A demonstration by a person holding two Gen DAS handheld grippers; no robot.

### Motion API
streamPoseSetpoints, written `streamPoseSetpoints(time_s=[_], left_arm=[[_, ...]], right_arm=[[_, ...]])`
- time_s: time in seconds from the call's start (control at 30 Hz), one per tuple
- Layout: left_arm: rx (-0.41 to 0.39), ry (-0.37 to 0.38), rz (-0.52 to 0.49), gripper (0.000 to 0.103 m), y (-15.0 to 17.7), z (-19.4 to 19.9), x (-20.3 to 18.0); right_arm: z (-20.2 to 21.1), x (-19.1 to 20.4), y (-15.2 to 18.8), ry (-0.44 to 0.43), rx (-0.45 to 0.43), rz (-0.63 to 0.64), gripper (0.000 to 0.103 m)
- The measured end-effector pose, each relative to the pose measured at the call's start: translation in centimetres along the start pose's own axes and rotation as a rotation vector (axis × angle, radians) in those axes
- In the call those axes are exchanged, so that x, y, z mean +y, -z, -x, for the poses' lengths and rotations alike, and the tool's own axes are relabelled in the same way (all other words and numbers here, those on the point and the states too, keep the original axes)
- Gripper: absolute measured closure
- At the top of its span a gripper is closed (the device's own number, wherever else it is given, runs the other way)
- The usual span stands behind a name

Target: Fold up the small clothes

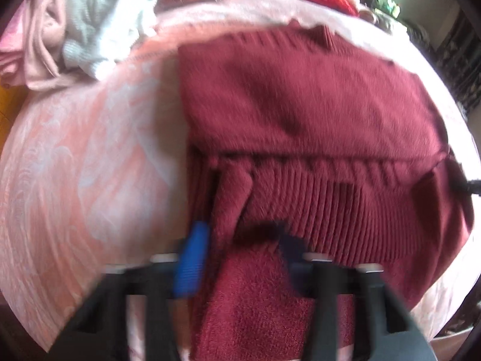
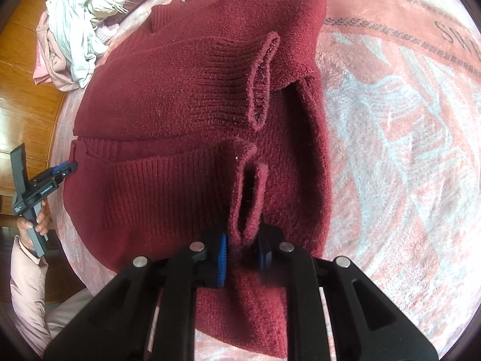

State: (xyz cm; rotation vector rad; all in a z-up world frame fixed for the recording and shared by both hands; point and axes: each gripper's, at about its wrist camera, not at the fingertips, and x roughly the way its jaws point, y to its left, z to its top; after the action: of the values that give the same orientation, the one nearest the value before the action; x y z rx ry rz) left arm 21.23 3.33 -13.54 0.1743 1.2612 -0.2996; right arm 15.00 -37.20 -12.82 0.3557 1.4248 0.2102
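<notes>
On pink blanket, maroon sweater, hem edge pinched between both tools.

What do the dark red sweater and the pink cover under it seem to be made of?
The sweater looks like knitted wool or acrylic yarn: ribbed cuffs and hem, fuzzy matte surface. The cover looks like a plush fleece blanket, probably synthetic: short soft pile with a faint sheen and a pale printed pattern. Neither fibre can be told for sure by sight.

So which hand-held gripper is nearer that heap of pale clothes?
Left. The left hand-held gripper is at the sweater's edge on the heap's side; the right hand-held gripper grips a cuff farther off.
</notes>
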Motion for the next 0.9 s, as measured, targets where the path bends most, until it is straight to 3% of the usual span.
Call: streamPoseSetpoints(time_s=[0.03,0.07,0.17,0.33,0.47,0.67,0.9], left_arm=[[-0.002,0.006,0.002,0.092,0.1,0.0,-0.1],[-0.009,0.004,0.000,0.095,0.1,0.1,-0.1],[-0.059,0.020,-0.005,0.096,0.2,1.4,-0.1],[-0.200,0.135,0.065,0.096,-0.5,5.6,1.2],[-0.208,0.136,0.102,0.096,-0.6,5.4,2.1],[-0.125,0.087,0.124,0.096,0.6,2.1,3.0],[-0.267,0.236,0.154,0.096,0.9,6.8,4.0]], right_arm=[[0.0,0.0,0.0,-0.001,0.000,0.001,0.088],[0.0,-0.1,0.0,-0.004,-0.001,0.000,0.088],[0.3,-0.1,0.0,-0.017,-0.005,0.008,0.089],[2.2,-0.1,0.0,-0.074,-0.055,0.030,0.095],[3.2,-0.1,-0.1,-0.092,-0.089,0.031,0.096],[3.9,-0.7,-0.2,-0.084,-0.114,0.013,0.096],[10.2,-0.4,-0.2,-0.232,-0.273,0.069,0.097]])
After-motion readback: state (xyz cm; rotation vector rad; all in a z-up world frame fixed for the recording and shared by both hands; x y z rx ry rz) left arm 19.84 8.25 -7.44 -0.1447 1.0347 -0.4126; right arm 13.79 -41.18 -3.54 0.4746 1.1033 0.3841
